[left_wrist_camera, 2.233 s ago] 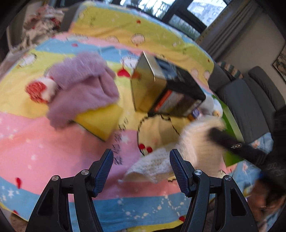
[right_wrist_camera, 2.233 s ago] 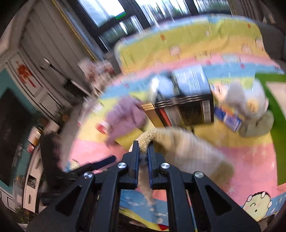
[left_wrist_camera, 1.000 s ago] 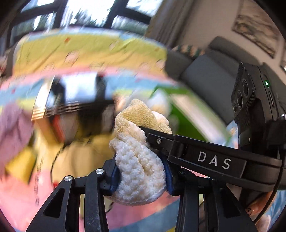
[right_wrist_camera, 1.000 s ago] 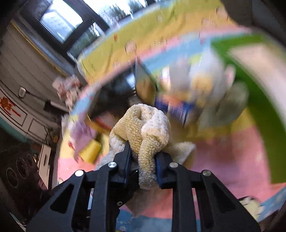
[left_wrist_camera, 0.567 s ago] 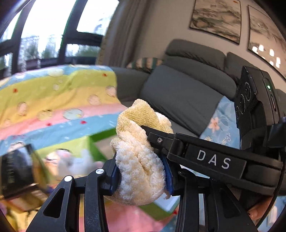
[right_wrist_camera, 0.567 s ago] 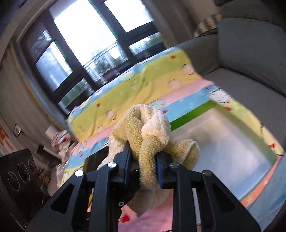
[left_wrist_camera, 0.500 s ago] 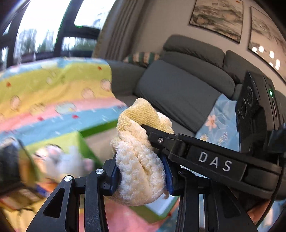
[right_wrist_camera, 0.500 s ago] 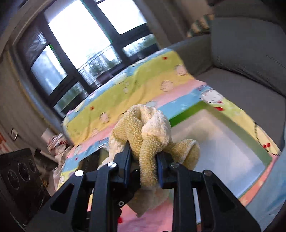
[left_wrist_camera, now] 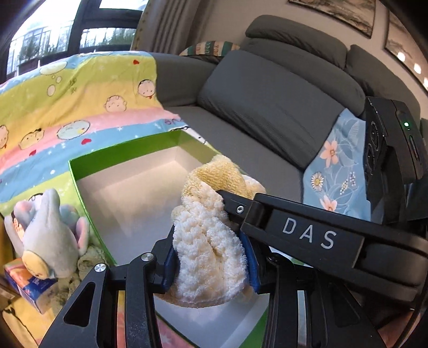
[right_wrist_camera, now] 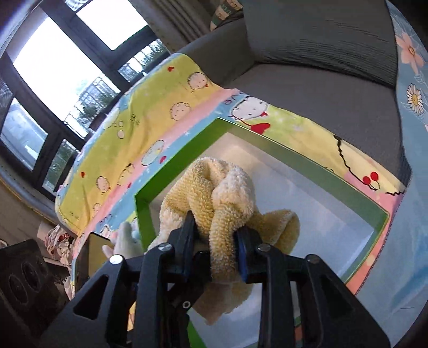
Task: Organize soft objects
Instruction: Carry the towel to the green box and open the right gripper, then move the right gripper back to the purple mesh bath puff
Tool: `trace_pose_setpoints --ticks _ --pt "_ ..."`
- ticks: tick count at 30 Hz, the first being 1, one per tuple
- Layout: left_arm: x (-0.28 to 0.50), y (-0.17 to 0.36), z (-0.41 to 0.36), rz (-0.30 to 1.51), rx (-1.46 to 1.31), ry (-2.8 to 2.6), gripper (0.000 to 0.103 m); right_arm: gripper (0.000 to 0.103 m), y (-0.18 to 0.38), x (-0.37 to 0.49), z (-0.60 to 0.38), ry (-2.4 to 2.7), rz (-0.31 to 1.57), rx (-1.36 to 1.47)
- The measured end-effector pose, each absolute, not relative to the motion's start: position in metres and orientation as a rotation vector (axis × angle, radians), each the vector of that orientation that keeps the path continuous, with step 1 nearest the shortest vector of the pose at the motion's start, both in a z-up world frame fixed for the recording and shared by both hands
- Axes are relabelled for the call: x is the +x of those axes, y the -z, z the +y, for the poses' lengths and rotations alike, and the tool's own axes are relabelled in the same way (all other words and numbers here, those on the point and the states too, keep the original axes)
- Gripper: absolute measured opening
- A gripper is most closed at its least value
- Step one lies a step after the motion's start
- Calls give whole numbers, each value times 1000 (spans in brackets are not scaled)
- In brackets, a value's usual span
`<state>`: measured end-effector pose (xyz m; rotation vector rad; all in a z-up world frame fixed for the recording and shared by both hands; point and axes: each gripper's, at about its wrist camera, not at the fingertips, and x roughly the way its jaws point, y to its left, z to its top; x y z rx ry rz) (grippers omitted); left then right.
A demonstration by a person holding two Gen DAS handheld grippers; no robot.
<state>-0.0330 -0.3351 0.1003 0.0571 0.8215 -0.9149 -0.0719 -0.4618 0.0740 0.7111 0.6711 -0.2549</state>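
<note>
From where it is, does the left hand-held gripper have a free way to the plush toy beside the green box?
Probably not yet: the left hand-held gripper is clamped on the towel. The plush toy itself lies uncovered outside the green box.

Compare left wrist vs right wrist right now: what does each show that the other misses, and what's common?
Left wrist only: the plush elephant beside the green box, a small printed carton under it, framed pictures on the wall, and the right claw's body marked DAS crossing in.

Right wrist only: the big windows and a black speaker at lower left.

Both: the yellow towel clamped in each claw, left claw and right claw, over the box, plus the cartoon blanket and grey sofa. The right claw's jaws have just been opening, towel between them.
</note>
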Motion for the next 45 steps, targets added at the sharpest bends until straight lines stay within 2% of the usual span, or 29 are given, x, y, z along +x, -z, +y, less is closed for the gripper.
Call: trace_pose_setpoints --ticks 2,4,6,7,8,9,10,11,18,30,45 --pt "-34 -100 -335 821 60 908 42 33 -72 -72 -464 260 680 719" --pt "-36 -102 -334 812 71 900 42 41 -74 -74 -462 275 678 715" --pt "-39 -106 -330 798 83 890 44 57 -76 -76 -461 289 665 700" --pt "-41 -109 -327 791 85 888 47 60 -77 -78 -460 293 657 694" --pt "-42 -111 -323 787 87 887 55 67 -80 -81 -459 296 648 684" --pt "-43 -115 -318 786 88 878 68 72 -82 -83 -458 294 638 681" --pt "-43 -117 -315 783 86 868 73 75 -83 -85 -457 291 630 682" --pt "-44 -120 -309 773 78 856 76 82 -85 -88 -456 281 616 684" --pt "-55 -143 -253 701 63 747 77 101 -111 -102 -426 212 539 610" --pt "-48 -149 -109 711 -23 392 77 102 -135 -95 -348 71 513 466" --pt "-35 -84 68 837 -195 16 77 102 -114 -54 -208 -181 650 221"
